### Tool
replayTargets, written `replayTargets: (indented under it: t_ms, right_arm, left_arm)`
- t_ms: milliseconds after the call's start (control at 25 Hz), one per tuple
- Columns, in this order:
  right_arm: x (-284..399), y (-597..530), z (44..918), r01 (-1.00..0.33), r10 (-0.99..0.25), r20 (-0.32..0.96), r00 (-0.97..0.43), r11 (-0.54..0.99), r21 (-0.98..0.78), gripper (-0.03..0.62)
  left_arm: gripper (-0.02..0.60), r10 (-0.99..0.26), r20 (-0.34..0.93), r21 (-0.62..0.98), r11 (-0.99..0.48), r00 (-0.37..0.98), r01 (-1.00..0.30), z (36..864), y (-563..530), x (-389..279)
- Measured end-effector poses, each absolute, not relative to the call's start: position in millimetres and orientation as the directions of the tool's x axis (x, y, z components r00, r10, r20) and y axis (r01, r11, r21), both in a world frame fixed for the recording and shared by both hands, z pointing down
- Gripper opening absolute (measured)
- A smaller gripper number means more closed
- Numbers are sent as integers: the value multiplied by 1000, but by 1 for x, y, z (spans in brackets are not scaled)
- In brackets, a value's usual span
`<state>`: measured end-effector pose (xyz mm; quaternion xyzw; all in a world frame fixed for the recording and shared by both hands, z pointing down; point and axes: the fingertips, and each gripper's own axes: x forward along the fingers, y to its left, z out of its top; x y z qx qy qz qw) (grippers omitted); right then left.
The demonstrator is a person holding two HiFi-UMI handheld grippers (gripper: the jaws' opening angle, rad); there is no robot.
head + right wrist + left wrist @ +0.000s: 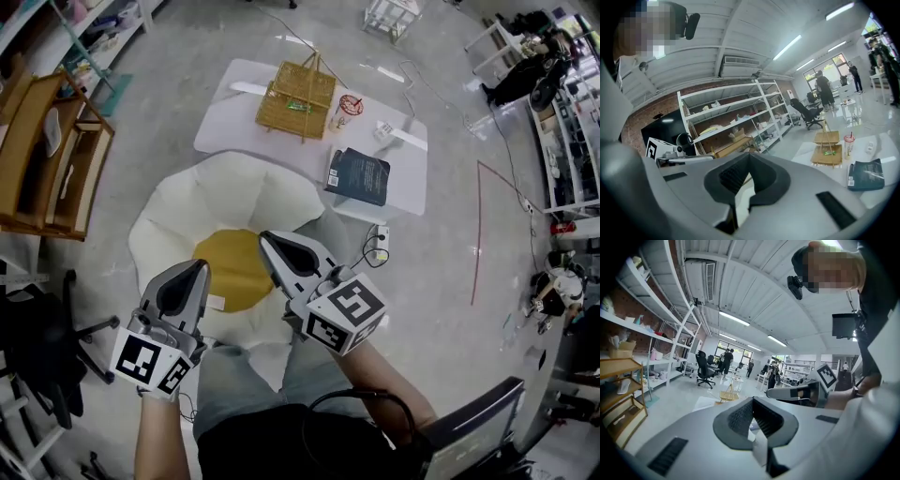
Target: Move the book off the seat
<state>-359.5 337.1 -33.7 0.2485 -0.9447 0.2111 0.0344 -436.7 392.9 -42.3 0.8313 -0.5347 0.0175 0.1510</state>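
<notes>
Dark book [358, 175] flat on a white mat [234, 112] just beyond the seat [234, 202], left gripper [200, 266] and right gripper [264, 237] closed, empty, side by side above the seat, wicker basket [296, 97] farther beyond the seat

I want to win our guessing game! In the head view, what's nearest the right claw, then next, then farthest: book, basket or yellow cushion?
1. Yellow cushion, right beside the right claw, on its left.
2. Book, higher up, to the right.
3. Basket, at the top.
</notes>
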Motion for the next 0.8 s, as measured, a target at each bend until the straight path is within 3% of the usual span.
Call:
replayTargets:
  t_ms: [800]
  right_arm:
    - [-325, 354, -208, -461, -472, 37, -881, 837, -294, 15]
  left_arm:
    - [6, -891, 84, 192, -425, 446, -885, -209, 395, -395]
